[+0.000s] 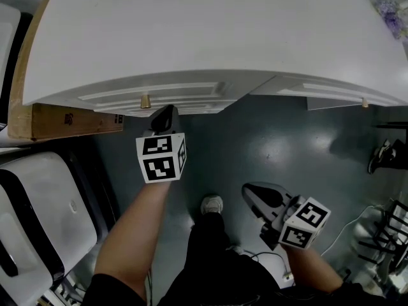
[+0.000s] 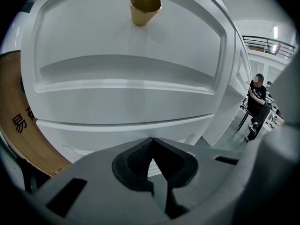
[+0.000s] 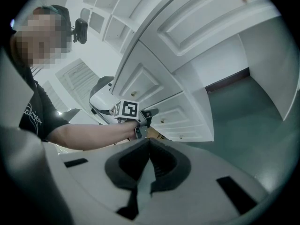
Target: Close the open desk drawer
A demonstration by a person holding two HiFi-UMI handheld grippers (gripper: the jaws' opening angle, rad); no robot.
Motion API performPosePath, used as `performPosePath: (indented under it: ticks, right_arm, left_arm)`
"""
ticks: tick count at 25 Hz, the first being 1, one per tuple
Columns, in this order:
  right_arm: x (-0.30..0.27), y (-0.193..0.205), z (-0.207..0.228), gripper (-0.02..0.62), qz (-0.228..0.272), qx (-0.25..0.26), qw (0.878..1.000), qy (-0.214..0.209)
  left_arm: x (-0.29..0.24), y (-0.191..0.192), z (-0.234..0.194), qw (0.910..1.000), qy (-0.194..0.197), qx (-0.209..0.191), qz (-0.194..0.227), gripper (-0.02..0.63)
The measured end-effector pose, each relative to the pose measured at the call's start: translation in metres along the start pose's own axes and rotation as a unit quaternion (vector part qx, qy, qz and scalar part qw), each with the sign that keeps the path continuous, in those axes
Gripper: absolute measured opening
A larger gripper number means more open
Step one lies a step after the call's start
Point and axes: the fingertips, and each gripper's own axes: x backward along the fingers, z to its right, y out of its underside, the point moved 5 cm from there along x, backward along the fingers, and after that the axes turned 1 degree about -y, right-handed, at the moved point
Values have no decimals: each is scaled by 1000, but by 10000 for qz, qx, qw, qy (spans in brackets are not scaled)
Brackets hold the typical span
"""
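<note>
A white drawer front [image 1: 185,94] with a brass knob [image 1: 145,101] shows just under the edge of the white desk top [image 1: 204,30]. My left gripper [image 1: 167,112] is shut and empty, its tips right at this front, to the right of the knob. In the left gripper view the panelled drawer front [image 2: 126,83] fills the picture, the knob [image 2: 145,7] high above the left gripper [image 2: 152,140]. My right gripper [image 1: 252,193] hangs low over the floor, away from the desk. The right gripper [image 3: 149,142] is shut on nothing.
A second white drawer front [image 1: 331,89] with its own knob [image 1: 364,102] sits to the right. A brown wooden board [image 1: 70,120] lies at the left beside white chairs [image 1: 38,215]. Shoes [image 1: 382,155] and cables lie on the grey floor at right. My foot [image 1: 212,204] stands below.
</note>
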Motion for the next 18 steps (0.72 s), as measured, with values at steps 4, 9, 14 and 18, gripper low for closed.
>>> performPosePath:
  ticks: [4,9,14,18]
  right_arm:
    - [4,1,-3,6,5,91,10000,-29]
    - [12,0,-17,6,105,342,9992,-151]
    - [32,-4,-44,6,274,662,9970,-303]
    - [65,-15,-78,6,378,1124,9923,-370]
  left_arm:
    - [13,1,0,9994,-7,341,45,5]
    - [53,1,20,9972,346,621,235,5]
    - [118,0,58,9927,917,710,342,5]
    - [192,-7,95,9876,1362,675,403,5]
